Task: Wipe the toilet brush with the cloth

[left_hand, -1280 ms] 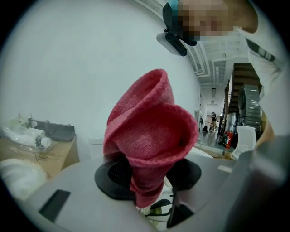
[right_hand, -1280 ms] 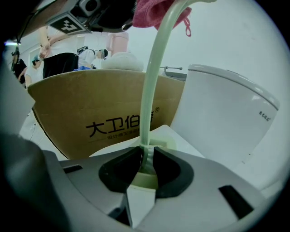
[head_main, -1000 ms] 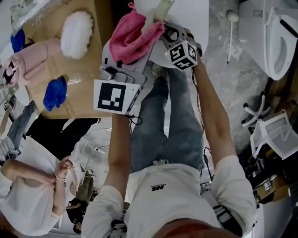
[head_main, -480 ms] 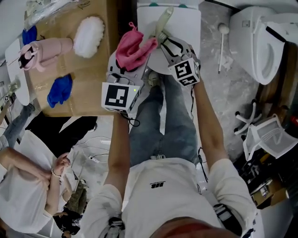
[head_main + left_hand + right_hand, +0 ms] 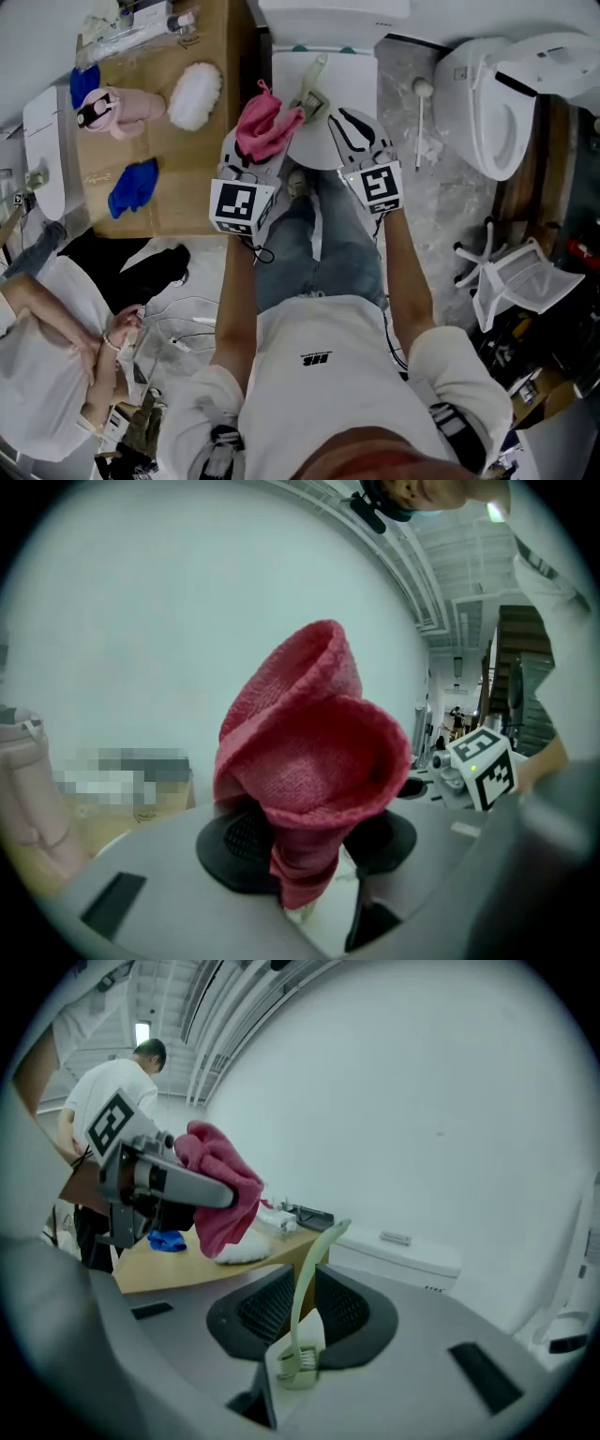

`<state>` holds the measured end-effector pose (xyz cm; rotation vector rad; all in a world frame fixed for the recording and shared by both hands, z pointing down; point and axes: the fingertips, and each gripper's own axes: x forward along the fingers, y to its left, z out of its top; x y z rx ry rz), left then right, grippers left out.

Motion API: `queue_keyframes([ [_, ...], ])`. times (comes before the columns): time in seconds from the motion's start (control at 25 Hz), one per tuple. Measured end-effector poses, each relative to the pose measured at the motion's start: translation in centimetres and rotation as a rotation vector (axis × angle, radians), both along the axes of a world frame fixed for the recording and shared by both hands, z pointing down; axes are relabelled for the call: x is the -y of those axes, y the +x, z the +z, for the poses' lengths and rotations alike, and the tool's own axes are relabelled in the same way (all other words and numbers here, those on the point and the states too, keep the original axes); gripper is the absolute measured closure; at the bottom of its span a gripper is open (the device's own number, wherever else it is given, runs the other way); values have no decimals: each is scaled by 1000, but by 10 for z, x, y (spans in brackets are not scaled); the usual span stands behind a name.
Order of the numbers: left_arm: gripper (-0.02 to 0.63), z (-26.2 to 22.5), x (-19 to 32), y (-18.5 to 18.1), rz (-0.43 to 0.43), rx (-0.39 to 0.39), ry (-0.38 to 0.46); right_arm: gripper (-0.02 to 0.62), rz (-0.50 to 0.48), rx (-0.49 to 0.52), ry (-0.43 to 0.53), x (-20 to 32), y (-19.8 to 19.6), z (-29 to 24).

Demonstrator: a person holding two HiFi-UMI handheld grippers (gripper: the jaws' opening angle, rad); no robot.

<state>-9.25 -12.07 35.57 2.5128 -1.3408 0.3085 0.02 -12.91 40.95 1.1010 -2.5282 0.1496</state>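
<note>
Jaws of right gripper [image 5: 301, 1305] just closed further, clamping toilet brush [image 5: 306, 1274]; left gripper [image 5: 305, 846] jaws clamped on cloth [image 5: 309, 752] beside it.

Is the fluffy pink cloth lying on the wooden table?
No, the left gripper pinches the fluffy pink cloth between its fingers, up in the air.

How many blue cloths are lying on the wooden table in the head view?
2. One blue cloth lies near the table's lower edge; the other sits at its upper left, beside the pink bottle. Others may be hidden out of frame.
</note>
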Motion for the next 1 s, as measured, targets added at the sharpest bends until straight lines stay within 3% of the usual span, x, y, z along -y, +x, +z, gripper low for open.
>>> queue_keyframes([
  [0.12, 422, -19, -9, 1, 2, -1, 6, 539, 1, 33, 21, -11, 1, -39],
  [0.24, 422, -37, -19, 2, 6, -6, 9, 598, -6, 53, 46, -25, 0, -75],
  [0.76, 428, -113, -60, 0, 61, -10, 39, 598, 36, 67, 78, -76, 11, -170],
  [1.0, 431, -136, -77, -1, 94, 3, 67, 598, 35, 24, 93, -94, 5, -196],
])
